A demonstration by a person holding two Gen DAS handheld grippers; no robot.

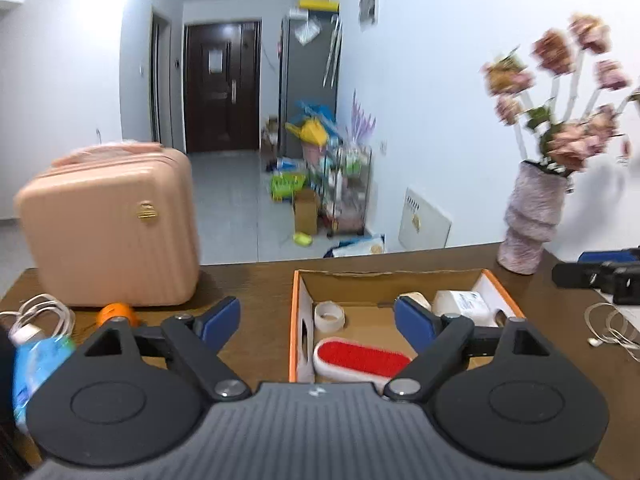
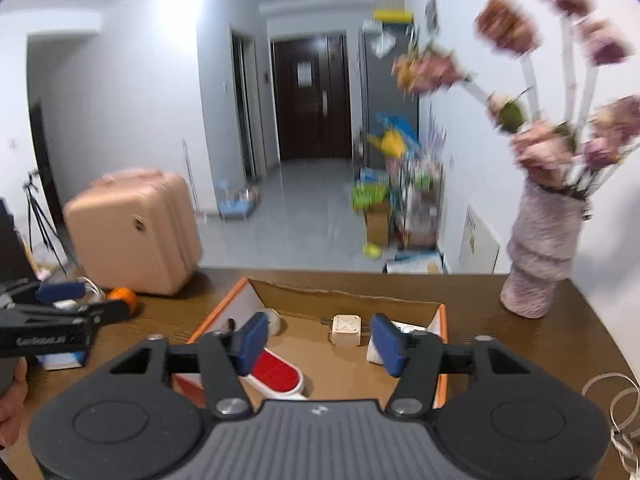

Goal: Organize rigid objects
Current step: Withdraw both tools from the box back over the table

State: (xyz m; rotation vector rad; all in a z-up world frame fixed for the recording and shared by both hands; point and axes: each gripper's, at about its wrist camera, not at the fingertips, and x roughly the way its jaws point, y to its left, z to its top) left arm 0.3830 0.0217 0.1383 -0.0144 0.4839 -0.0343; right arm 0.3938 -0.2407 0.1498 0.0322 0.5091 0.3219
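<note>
Both claws, left gripper [image 1: 318,318] and right gripper [image 2: 318,342], spread, pinching nothing. Poised over cardboard box [image 1: 297,320]. Red brush [image 1: 362,360] inside at six o'clock.

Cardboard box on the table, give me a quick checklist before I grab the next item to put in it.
1. Left gripper empty, fingers apart: ok.
2. Right gripper empty, fingers apart: ok.
3. Box open on top, bare floor between red brush and tape roll: ok.
4. Loose items left outside, like the orange object by the pink case: ok.
5. Vase stands clear of the box: ok.
6. Views sharp enough to aim: not ok, blurred.
</note>
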